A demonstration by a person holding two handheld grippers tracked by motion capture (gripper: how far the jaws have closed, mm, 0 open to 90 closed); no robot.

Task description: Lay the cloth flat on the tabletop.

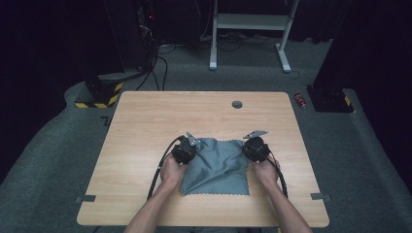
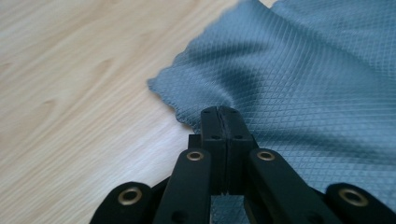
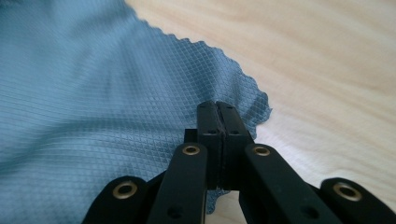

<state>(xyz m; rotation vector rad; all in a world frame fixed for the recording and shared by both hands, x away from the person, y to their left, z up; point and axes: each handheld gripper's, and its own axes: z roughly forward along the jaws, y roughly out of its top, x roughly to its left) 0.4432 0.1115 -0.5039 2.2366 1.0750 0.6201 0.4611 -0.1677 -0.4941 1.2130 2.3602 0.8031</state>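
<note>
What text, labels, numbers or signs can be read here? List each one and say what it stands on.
No readable text in any view.
Dark mark on the carpet by the table's far left corner: partly hidden, unreadable.
Red object on the floor at far right: any label is too small to read.
Yellow-and-black hazard stripes on the base at far left: a warning pattern, no words.
Grey cloth: diamond weave, no label visible.

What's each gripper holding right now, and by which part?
Both hold the grey-blue cloth: the left gripper is shut on it near its far left corner, the right gripper near its far right corner.
</note>
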